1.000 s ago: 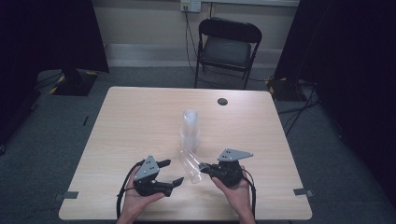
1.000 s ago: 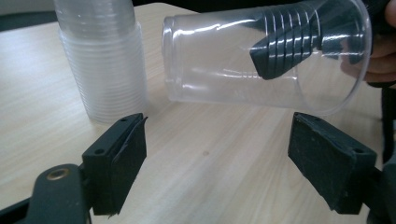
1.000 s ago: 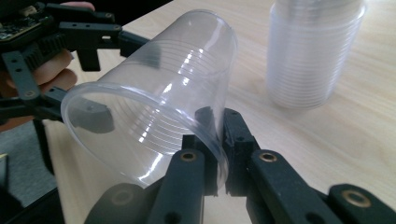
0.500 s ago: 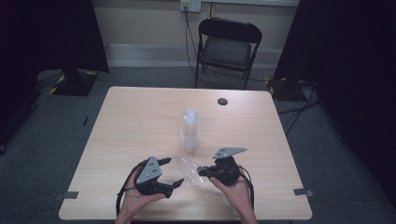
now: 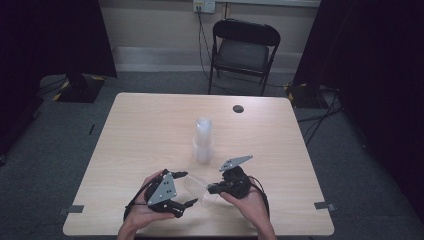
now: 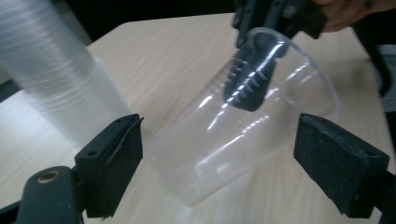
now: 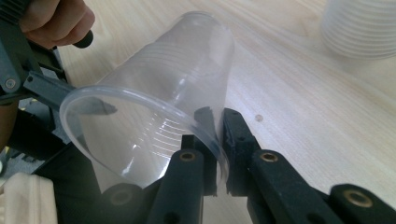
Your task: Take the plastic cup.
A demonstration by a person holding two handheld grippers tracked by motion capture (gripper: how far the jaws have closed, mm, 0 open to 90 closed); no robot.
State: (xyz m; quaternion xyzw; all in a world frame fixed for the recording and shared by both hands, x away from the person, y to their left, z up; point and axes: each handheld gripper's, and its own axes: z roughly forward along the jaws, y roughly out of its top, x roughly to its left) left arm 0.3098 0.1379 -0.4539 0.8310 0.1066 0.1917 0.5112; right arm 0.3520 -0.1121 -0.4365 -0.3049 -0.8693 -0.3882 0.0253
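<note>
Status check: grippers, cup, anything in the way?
Right gripper shut on the cup rim, cup tilted above the table. Left gripper open, jaws either side of the cup, not touching. Cup stack stands behind, apart.

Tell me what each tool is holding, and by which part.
The right tool pinches the clear cup by its rim wall. The left tool is open around the cup's base, holding nothing.

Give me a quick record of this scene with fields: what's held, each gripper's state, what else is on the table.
held item: clear plastic cup, tilted on its side, off the table
right gripper: shut on the cup's rim, one jaw inside, one outside
left gripper: open, jaws either side of the cup's base, not touching
stack of cups: upright, mid-table
small dark disc: far edge of table
behind table: folding chair
</note>
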